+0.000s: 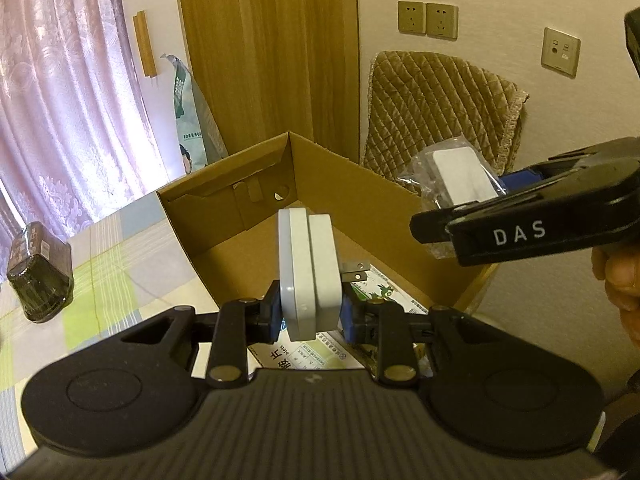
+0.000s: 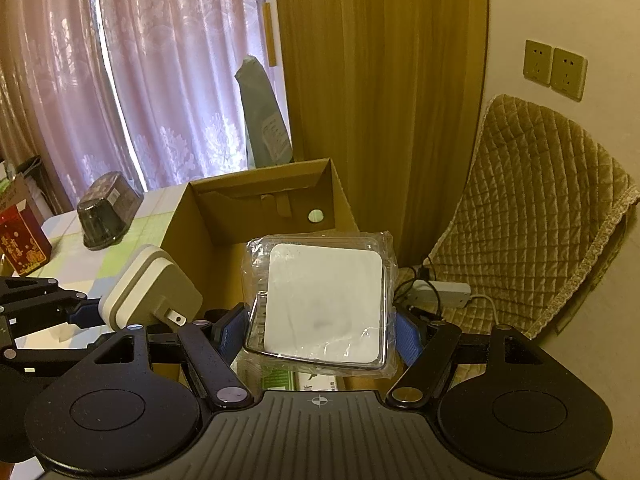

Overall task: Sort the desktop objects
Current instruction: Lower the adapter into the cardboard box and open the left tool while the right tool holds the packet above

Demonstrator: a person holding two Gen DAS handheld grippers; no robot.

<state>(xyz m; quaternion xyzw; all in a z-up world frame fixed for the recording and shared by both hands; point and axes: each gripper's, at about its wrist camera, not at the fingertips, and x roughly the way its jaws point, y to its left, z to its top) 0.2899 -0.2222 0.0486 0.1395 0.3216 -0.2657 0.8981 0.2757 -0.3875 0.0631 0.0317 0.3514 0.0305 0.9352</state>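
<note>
The charger [image 1: 310, 276], a white and grey plug-in block with two metal prongs [image 1: 355, 271] on its side, stands upright between the blue pads of the left gripper [image 1: 308, 314], which pinches it from both sides over the open cardboard box [image 1: 360, 184]. In the right wrist view the same charger [image 2: 150, 294] shows at the left edge, tilted, its prongs pointing toward the right gripper [image 2: 318, 330]. The right gripper is clamped on a white square device in a clear plastic wrap [image 2: 322, 300], held flat-side up just above the near rim of the box [image 2: 192, 232]; from the left wrist view this wrapped device [image 1: 460, 178] hangs over the box's right wall, near the charger but apart from it. Inside the box lie printed leaflets or packets [image 1: 316, 354] with green and black print, directly under the charger. The box sits on a table with a checked cloth [image 1: 120, 264]. A dark wrapped tub [image 1: 40, 272] stands on the cloth to the left, well apart from the box, and a red carton [image 2: 24, 244] shows at the far left of the right wrist view. Behind the box are a wooden door [image 1: 268, 60], a pink lace curtain [image 1: 60, 100], and a chair with a quilted tan cover [image 1: 440, 108]. Part of a hand [image 1: 620, 280] holding the right gripper shows at the right edge.
</note>
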